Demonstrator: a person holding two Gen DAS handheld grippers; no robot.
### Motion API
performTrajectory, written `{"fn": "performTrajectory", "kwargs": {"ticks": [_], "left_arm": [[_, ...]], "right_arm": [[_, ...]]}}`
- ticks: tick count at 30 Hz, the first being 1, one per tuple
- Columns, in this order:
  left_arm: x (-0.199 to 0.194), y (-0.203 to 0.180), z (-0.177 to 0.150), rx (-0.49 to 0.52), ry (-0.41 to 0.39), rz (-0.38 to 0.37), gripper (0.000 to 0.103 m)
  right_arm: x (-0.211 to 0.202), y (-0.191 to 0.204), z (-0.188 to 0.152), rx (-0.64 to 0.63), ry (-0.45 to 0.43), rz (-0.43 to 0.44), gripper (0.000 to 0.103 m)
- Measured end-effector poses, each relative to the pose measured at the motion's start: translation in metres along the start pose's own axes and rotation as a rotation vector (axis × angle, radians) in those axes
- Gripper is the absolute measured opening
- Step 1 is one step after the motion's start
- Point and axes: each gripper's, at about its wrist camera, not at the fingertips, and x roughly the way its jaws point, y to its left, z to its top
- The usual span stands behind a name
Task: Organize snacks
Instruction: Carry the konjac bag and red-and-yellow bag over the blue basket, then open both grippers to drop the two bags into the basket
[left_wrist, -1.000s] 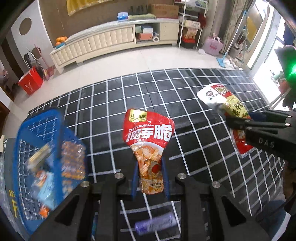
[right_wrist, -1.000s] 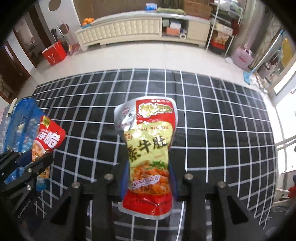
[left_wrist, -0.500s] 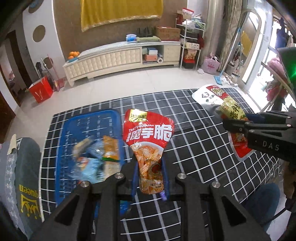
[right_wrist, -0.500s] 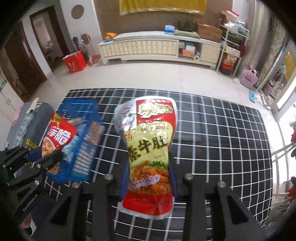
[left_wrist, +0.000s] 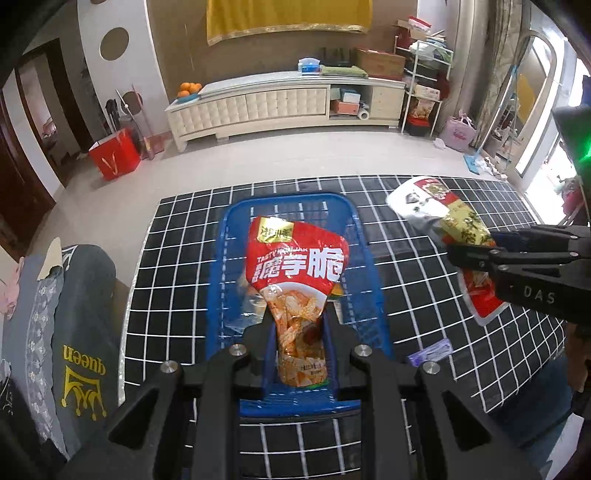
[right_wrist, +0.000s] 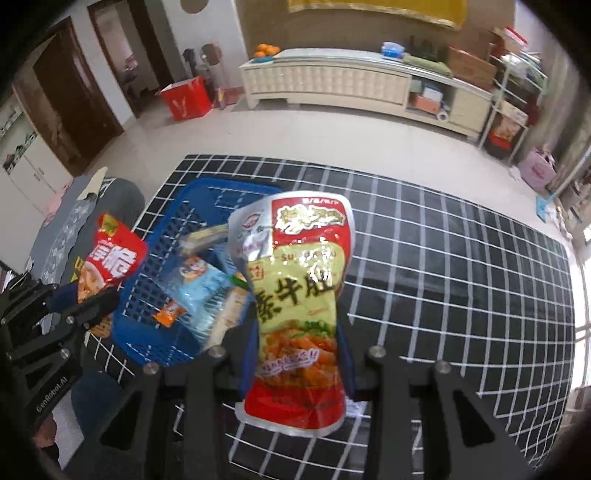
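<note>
I'm holding the left gripper (left_wrist: 300, 325) clamped on the red konjac snack pouch (left_wrist: 297, 273) above the blue basket (left_wrist: 364, 236), near the checked mat's left edge. The right gripper (right_wrist: 297, 354) is pinching the yellow-red tripe snack pouch (right_wrist: 301, 295) beside the basket. Risk: both are gripped only by their lower ends, so a release off the rim could be dropping them onto the mat.

left claw (left_wrist: 300, 332): grips red snack bag (left_wrist: 297, 266) | above blue basket (left_wrist: 221, 280)

Basket (left_wrist: 364, 236) contents behind red pouch (left_wrist: 297, 264)

two red snack pouches (left_wrist: 295, 266) (right_wrist: 299, 306) upright above blue basket (left_wrist: 369, 266).
</note>
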Motion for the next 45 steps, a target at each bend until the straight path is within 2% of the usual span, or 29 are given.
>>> {"fn": "performTrajectory", "kwargs": {"ticks": [8, 12, 16, 19, 23, 26, 28, 35, 41, 45], "left_arm": [[0.038, 0.025, 0.004, -0.018, 0.062, -0.046, 0.022], [0.066, 0.034, 0.006, -0.033, 0.1, -0.036, 0.022], [0.085, 0.046, 0.007, -0.07, 0.133, -0.077, 0.027], [0.095, 0.051, 0.005, -0.066, 0.173, -0.104, 0.038], [0.089, 0.057, 0.003, -0.078, 0.138, -0.091, 0.049], [0.083, 0.065, 0.001, -0.113, 0.136, -0.134, 0.049], [0.079, 0.068, 0.001, -0.115, 0.126, -0.109, 0.052], [0.062, 0.074, 0.0, -0.095, 0.084, -0.087, 0.052], [0.063, 0.087, -0.003, -0.097, 0.086, -0.067, 0.052], [0.064, 0.096, -0.005, -0.122, 0.094, -0.065, 0.052]], "right_arm": [[0.039, 0.04, 0.016, -0.05, 0.056, 0.022, 0.041], [0.056, 0.051, 0.024, -0.066, 0.083, 0.025, 0.041], [0.068, 0.056, 0.03, -0.069, 0.102, 0.016, 0.042], [0.072, 0.055, 0.03, -0.063, 0.115, 0.017, 0.042], [0.076, 0.055, 0.029, -0.065, 0.126, 0.008, 0.042], [0.076, 0.055, 0.03, -0.051, 0.126, 0.012, 0.042], [0.076, 0.056, 0.031, -0.05, 0.126, 0.01, 0.042], [0.086, 0.069, 0.038, -0.045, 0.151, 0.001, 0.044], [0.096, 0.078, 0.037, -0.052, 0.162, -0.021, 0.045], [0.106, 0.08, 0.035, -0.056, 0.19, -0.005, 0.058]]}}
